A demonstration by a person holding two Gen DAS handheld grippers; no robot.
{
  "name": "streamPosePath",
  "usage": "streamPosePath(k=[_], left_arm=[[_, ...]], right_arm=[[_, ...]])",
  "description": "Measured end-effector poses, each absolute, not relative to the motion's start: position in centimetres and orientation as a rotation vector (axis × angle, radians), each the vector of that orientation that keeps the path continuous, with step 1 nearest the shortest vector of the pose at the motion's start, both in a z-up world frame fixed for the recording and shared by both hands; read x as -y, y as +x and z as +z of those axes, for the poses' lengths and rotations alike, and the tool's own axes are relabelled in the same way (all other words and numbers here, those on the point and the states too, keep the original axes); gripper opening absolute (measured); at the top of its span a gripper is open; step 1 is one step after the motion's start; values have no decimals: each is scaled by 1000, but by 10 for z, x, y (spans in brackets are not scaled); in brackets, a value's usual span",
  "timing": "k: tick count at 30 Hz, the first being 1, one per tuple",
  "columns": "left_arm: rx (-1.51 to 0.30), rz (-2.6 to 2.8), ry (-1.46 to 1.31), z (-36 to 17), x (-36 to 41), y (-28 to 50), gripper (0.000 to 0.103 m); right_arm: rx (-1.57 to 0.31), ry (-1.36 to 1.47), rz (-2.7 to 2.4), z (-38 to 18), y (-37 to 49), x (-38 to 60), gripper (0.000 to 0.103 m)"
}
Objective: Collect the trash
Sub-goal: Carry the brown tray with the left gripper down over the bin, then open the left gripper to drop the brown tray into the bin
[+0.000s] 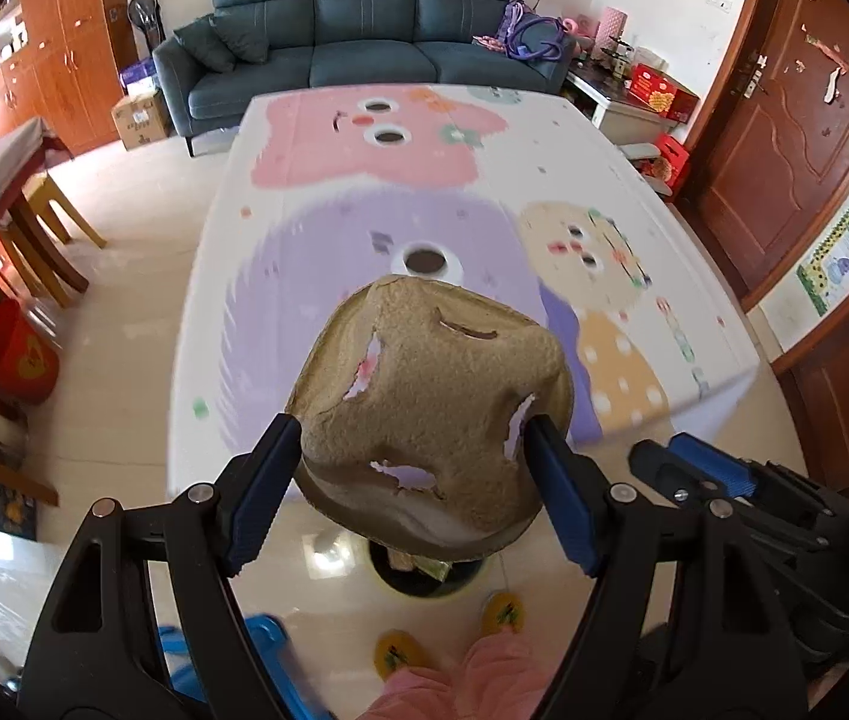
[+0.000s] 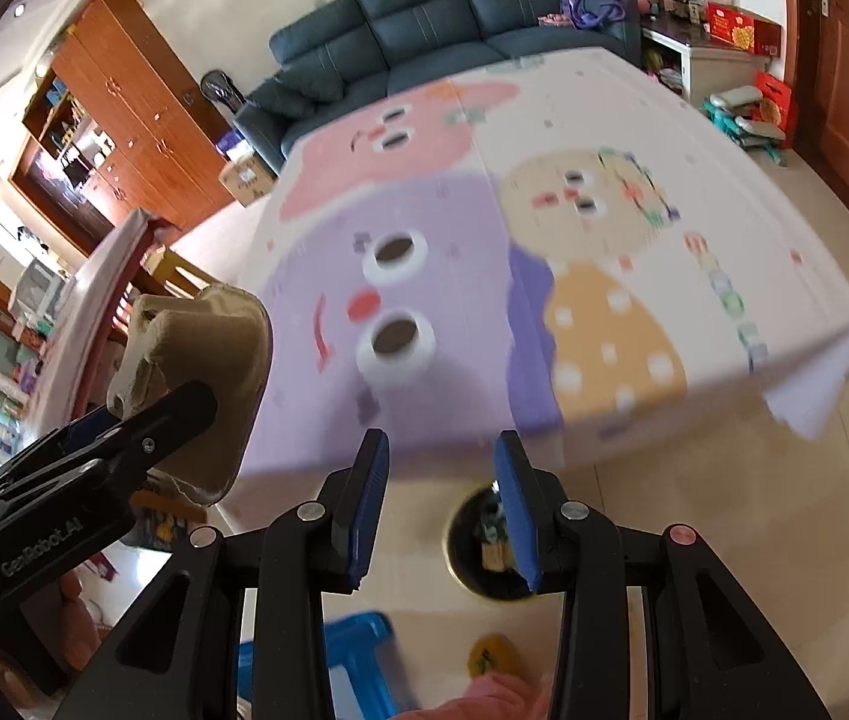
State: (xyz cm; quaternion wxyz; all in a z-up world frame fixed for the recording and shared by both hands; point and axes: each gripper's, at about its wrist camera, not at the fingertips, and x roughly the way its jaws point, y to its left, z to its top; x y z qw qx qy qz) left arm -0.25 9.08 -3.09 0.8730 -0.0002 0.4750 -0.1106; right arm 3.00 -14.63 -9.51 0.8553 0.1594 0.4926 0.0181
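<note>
Left hand-held gripper clamps torn brown pulp-cardboard tray; right hand-held gripper open, empty. Step: carrying. Next: release over round floor bin.

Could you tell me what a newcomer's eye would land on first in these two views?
Probably the torn brown pulp cup carrier, clamped in the left gripper above a round trash bin on the floor. Behind it, the table's cartoon-print cloth fills the middle of both views. The right gripper is open and holds nothing.
</note>
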Motion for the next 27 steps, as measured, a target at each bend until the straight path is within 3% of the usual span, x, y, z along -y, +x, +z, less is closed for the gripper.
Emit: streamPosePath(k=[9,18,27], left_arm=[[-1059,-237,-17,-132,-67,-57,74],[-1183,-203,-47,-287,-50,-63,74],[-1165,-168,-36,-435,-39,-38,74]], right_arm=[[-1147,277,10,-192,-15,151,37],[-1194,246,23,-331,-14,179,43],[-1196,227,68,-469,16,195,43]])
